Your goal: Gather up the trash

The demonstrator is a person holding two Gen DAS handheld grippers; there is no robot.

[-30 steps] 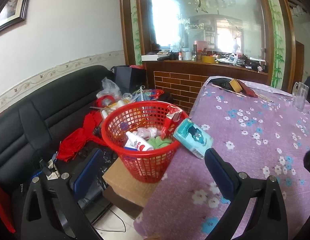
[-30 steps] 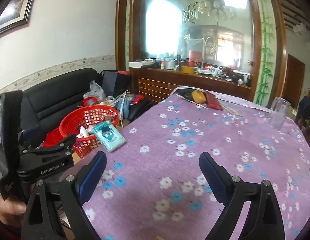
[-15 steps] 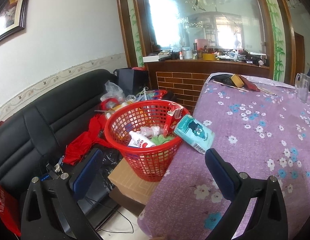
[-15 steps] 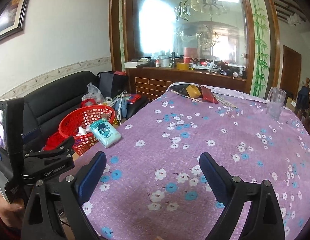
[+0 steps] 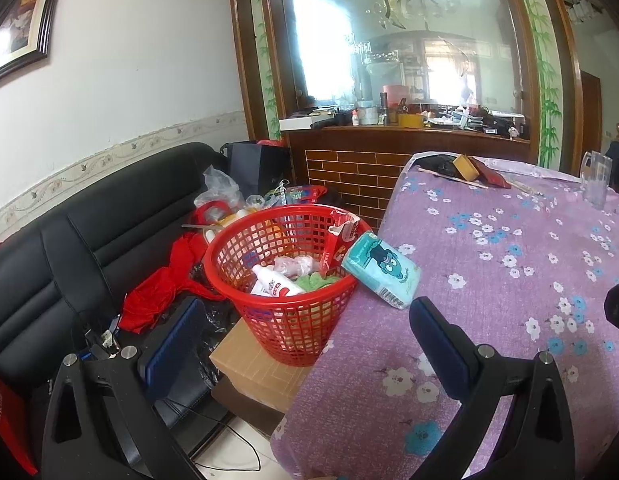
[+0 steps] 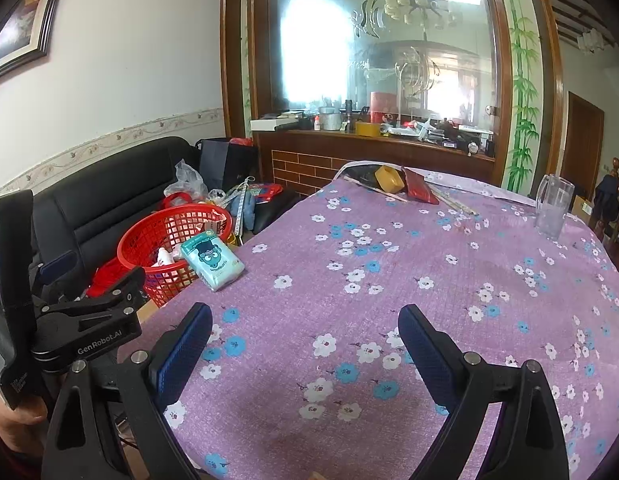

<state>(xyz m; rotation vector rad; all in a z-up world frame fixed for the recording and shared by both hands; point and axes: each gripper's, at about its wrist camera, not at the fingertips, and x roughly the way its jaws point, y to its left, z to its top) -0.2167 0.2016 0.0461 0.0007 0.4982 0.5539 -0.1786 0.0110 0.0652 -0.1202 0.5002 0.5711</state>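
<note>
A red mesh basket (image 5: 285, 280) stands on a cardboard box beside the table's left edge and holds a white bottle, a green cloth and wrappers. A light blue tissue pack (image 5: 381, 274) lies on the table edge, touching the basket rim; it also shows in the right wrist view (image 6: 211, 260), next to the basket (image 6: 169, 240). My left gripper (image 5: 305, 340) is open and empty, well back from the basket. My right gripper (image 6: 305, 344) is open and empty above the purple flowered tablecloth (image 6: 389, 280).
A black sofa (image 5: 69, 248) with red cloth and bags lies left of the basket. A glass mug (image 6: 553, 208) stands at the table's far right. A yellow box (image 6: 387, 178) and a red pouch lie at the far end. The left gripper's body (image 6: 61, 320) shows at left.
Both grippers have drawn back and risen a little; the basket and tissue pack look smaller and farther. Nothing was grasped or moved.
</note>
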